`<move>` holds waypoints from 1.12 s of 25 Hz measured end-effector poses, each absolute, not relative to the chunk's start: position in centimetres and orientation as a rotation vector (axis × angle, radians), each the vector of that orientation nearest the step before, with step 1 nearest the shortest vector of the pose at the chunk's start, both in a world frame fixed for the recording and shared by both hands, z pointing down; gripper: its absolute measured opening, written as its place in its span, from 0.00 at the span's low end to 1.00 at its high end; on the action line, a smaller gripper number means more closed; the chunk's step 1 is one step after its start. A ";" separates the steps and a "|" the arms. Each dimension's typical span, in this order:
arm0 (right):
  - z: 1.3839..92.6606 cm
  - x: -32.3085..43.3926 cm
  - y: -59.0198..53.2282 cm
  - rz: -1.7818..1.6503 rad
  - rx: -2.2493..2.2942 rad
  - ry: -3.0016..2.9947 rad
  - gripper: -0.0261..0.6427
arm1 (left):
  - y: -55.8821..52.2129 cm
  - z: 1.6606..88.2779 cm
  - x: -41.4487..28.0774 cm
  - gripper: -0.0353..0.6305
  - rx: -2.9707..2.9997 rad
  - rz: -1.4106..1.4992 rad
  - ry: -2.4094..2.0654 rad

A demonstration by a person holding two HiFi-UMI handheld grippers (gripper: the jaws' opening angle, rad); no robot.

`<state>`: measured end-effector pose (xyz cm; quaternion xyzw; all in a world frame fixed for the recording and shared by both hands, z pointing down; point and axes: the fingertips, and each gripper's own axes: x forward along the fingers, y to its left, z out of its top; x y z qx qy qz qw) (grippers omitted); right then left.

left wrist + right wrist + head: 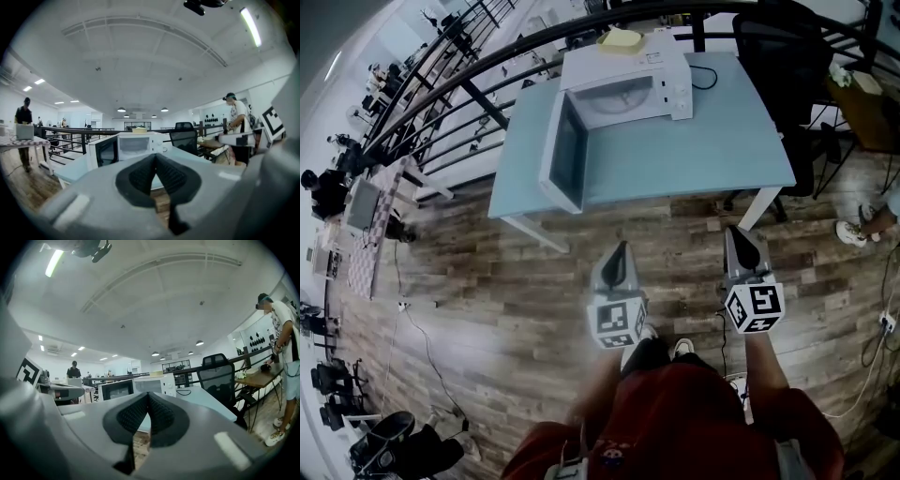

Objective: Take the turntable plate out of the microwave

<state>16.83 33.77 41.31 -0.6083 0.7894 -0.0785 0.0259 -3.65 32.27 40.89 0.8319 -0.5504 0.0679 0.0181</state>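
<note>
Microwave [623,94] sits at the back of the desk [703,150], door [562,150] swung fully open on its left hinge and sticking out toward the person. The cavity is exposed and faces both grippers. The turntable plate should be on the cavity floor, but I can't make it out in any view; the interior just reads as pale. Left gripper [619,251] has its pads pressed together with nothing between them. Right gripper [741,234] is the same, closed and empty. Both are over the wooden floor [487,309], well short of the microwave and off the desk's front edge, pointing roughly level at it. Key geometry: the cavity lies straight ahead of the left gripper, just right of the open door. The right gripper lines up right of the microwave's control panel, so it would need to angle in leftward. Left is slightly better placed, though the door crowds that side. My read: approach not finished, and the jaws must open before either can take the plate rim. A yellow object [621,39] rests on top of the microwave, clear of the opening.
</note>
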 end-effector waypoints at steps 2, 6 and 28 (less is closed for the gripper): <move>41.6 16.2 32.7 -0.236 -1.882 2.449 0.04 | 31.1 41.3 -4.0 0.05 2.581 0.195 -1.707; 42.1 15.0 29.9 -0.227 -1.900 2.456 0.04 | 27.9 42.1 -4.8 0.05 2.581 0.176 -1.691; 40.8 6.0 7.1 -0.185 -1.969 2.491 0.04 | 4.7 42.5 -11.2 0.05 2.617 0.127 -1.567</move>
